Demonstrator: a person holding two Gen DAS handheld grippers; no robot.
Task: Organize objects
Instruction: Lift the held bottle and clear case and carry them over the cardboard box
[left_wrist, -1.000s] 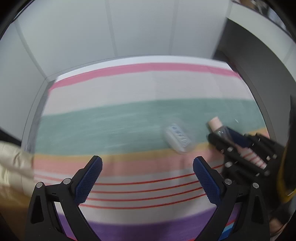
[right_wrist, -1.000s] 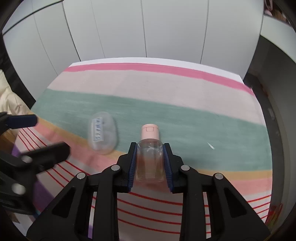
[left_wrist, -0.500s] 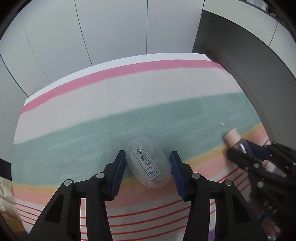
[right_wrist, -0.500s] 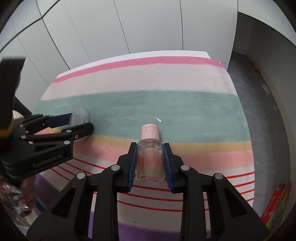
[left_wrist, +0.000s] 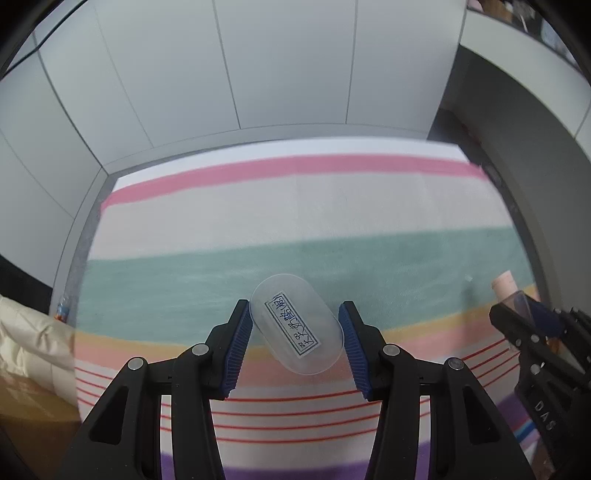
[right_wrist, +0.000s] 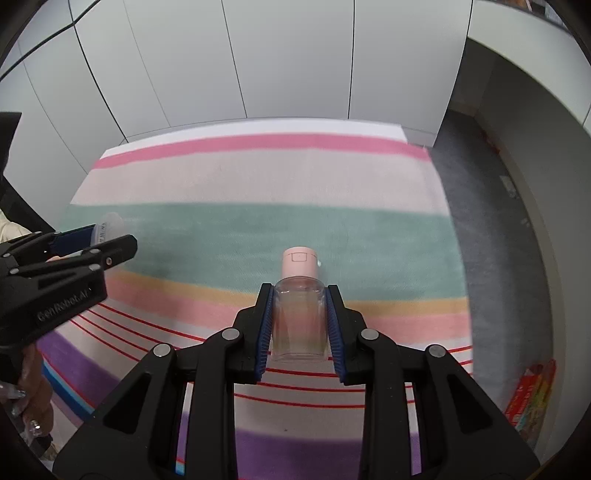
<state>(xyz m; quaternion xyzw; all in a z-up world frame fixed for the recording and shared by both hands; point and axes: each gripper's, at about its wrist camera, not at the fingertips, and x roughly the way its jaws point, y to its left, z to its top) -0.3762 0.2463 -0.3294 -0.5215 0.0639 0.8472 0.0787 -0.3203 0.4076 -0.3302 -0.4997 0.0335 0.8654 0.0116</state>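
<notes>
We have both grippers loaded over the striped cloth (left_wrist: 332, 206). Our left gripper (left_wrist: 295, 345) is clamped on the clear oval case (left_wrist: 295, 325), blue pads pressing its two long flanks, and the case hangs clear of the cloth between them. Its long axis runs slantwise across the jaws, far end up and left, near end down and right, with the handwritten label (left_wrist: 292, 325) facing us along that same slant. Our right gripper (right_wrist: 298, 325) is closed on the small clear bottle (right_wrist: 298, 321), pink cap (right_wrist: 299, 263) pointing away from us, its long axis straight along the fingers.

The two loads sit side by side and well apart: from the left view the bottle shows at the far right edge, from the right view the case peeks out at far left, partly hidden by the left tool, so its tilt there is hard to read. No container or target spot shows on the cloth. We judge that wherever these go, the case needs a wrist roll to square its slanted axis, while the bottle is already aligned.
</notes>
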